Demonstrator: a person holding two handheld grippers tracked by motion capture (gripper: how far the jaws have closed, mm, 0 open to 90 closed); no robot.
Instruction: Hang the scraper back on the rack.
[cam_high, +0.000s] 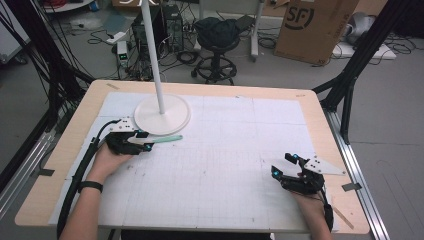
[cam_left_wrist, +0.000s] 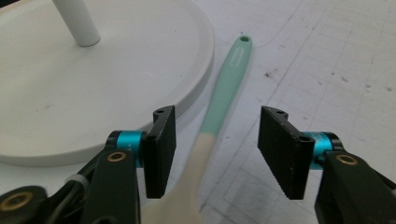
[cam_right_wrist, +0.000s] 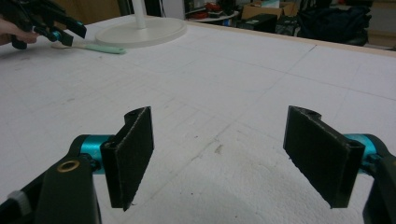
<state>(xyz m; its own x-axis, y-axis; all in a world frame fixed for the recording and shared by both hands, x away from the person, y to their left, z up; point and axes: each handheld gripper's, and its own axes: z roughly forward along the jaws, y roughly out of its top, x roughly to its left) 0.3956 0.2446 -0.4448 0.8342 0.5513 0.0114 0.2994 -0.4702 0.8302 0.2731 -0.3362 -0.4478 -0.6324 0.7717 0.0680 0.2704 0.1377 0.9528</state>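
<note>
Two-colour spoon (cam_left_wrist: 219, 116), mint handle, cream end, between half-open left gripper (cam_left_wrist: 217, 149) jaws, untouched; right gripper (cam_right_wrist: 219, 158) wide, empty.

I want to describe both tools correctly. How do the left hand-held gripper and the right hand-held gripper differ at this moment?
The left hand-held gripper has a mint and cream spoon lying between its jaws, without touching the pads; the right hand-held gripper has only bare table mat between its jaws. The left one sits beside the white lamp base; the right one rests near the table's right edge. The right jaws stand wider apart. Both are open, with flat black pads.
</note>
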